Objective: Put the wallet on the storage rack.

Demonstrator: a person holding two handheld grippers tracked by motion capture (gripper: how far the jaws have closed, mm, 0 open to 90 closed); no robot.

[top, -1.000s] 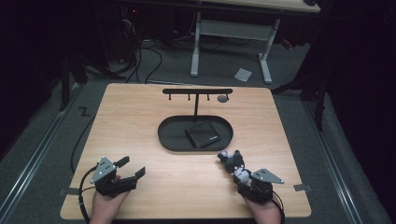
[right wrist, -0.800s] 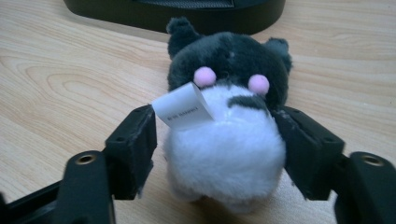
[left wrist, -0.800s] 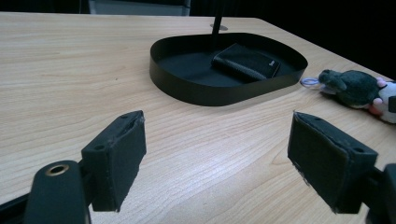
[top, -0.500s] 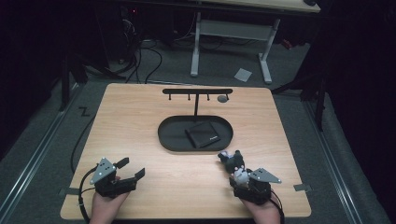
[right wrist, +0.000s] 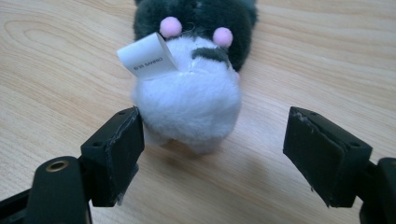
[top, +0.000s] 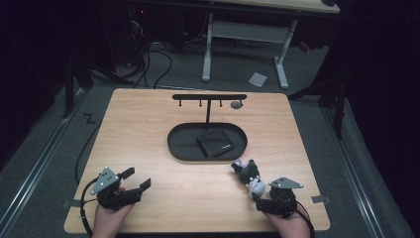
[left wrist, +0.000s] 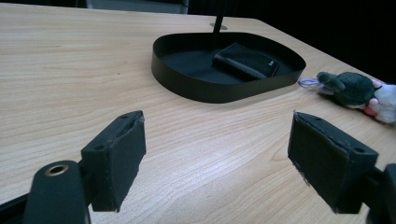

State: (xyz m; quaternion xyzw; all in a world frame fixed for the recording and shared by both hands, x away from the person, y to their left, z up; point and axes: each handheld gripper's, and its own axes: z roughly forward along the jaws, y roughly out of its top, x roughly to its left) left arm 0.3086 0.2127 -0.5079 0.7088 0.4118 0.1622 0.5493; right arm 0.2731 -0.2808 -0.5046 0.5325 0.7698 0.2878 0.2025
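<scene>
- We see a small plush toy [top: 247, 177], dark grey at one end and white at the other, lying on the wooden table [top: 148, 129] near its front right part, just outside the front right rim of the black oval tray [top: 174, 144].
- Our right gripper [top: 261, 194] sits at the toy's white end. Its jaws have just been opening and now stand wide apart.
- In the right gripper view the toy's white rump [right wrist: 189, 105] lies between and a little beyond the two black pads [right wrist: 114, 149]. The left pad is just beside the white fur, perhaps brushing it, and the right pad is well clear. Neither pad presses on the toy, which rests on the table.
- A white paper label [right wrist: 147, 58] curls up from the toy, and two pink pompoms [right wrist: 170, 25] sit where white meets dark grey.
- Our left gripper [top: 136, 181] rests low over the front left part of the table, well apart from the toy, with its jaws spread wide and only bare wood between them.
- In the left gripper view the toy [left wrist: 355, 88] lies to the right of the tray [left wrist: 196, 86].
- A black wallet [top: 216, 144] lies inside the tray, beside the post of a black T-shaped rack [top: 208, 97] that rises from it.
</scene>
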